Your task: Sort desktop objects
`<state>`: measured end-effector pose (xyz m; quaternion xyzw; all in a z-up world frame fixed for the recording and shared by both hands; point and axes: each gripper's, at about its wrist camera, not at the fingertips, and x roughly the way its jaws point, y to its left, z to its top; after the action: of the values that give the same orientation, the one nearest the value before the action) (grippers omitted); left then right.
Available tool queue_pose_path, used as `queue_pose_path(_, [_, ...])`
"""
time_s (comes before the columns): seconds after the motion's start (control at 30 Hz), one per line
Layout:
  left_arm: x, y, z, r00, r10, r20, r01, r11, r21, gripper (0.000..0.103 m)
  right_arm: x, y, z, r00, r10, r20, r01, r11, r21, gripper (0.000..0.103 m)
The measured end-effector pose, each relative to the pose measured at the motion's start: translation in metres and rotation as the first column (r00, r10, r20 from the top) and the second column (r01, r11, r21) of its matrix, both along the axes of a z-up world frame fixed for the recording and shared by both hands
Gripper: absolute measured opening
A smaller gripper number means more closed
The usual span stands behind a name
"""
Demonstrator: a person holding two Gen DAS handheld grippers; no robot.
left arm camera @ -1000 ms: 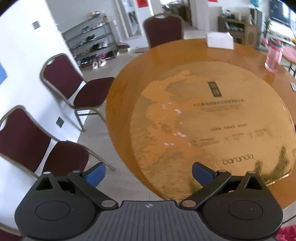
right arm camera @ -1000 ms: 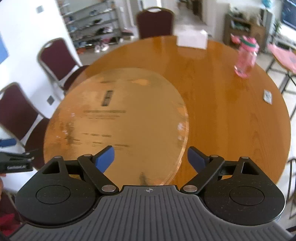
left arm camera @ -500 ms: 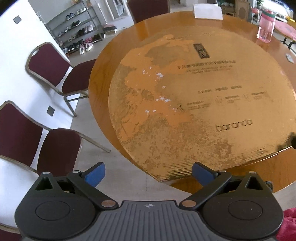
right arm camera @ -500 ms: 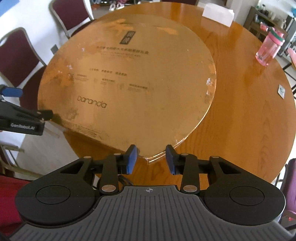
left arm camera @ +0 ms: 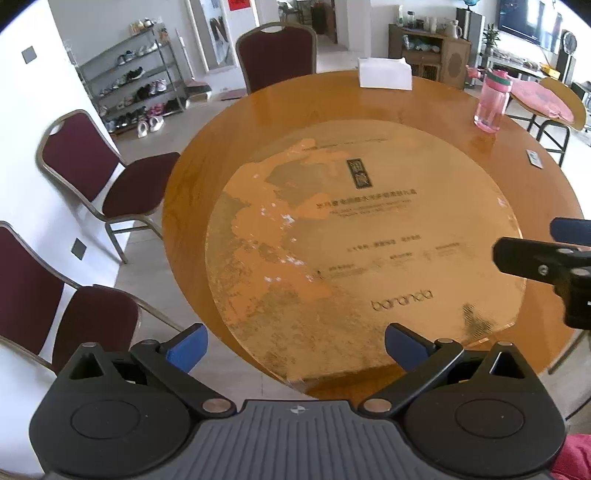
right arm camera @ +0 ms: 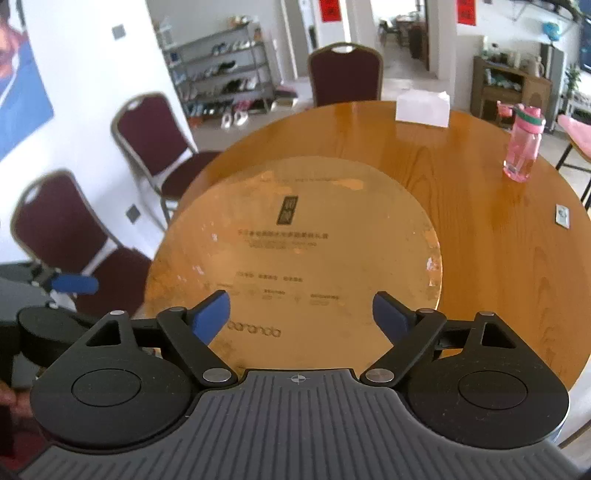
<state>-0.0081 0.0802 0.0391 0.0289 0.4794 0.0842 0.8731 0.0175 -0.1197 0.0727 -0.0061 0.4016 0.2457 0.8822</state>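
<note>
Risk: pink bottle (right arm camera: 521, 144), at 2 o'clock on the surface (right arm camera: 498, 258), tips if clipped. Left claw (left arm camera: 293, 347) and right claw (right arm camera: 301, 314) both gape wide, empty.

- A round wooden table (left arm camera: 258, 122) lies straight ahead of the left claw (left arm camera: 293, 349), below it and reaching far forward.
- A maroon chair (left arm camera: 277, 55) stands at the table's far edge, dead ahead.
- Two more maroon chairs (left arm camera: 79, 155) (left arm camera: 22, 280) stand to the left against a white wall, one nearer than the other.
- A metal shoe rack (left arm camera: 136, 92) full of shoes stands far ahead to the left.
- A wooden cabinet (left arm camera: 432, 51) stands far ahead to the right.
- A smaller table with a pink cloth (left arm camera: 543, 99) is at the far right.
- From the right wrist view, a blue poster (right arm camera: 18, 85) hangs on the left wall and red banners (right arm camera: 328, 9) hang high ahead.
</note>
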Motion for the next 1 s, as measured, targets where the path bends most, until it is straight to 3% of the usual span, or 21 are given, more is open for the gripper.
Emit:
queue_pose_path(0.6, [-0.032,-0.020,-0.033,0.985,-0.160,-0.062,0.153,0.982,-0.108,0.102,-0.058,-0.002,-0.023,0.992,-0.106,-0.071,0.102,0.993,-0.052,0.089])
queue_pose_path(1.0, [-0.032,-0.023,-0.027,0.994,-0.081,-0.077,0.076,0.995,-0.065,0.102,-0.061,-0.006,-0.025,0.994,-0.088,-0.060,0.082,0.992,-0.092,0.089])
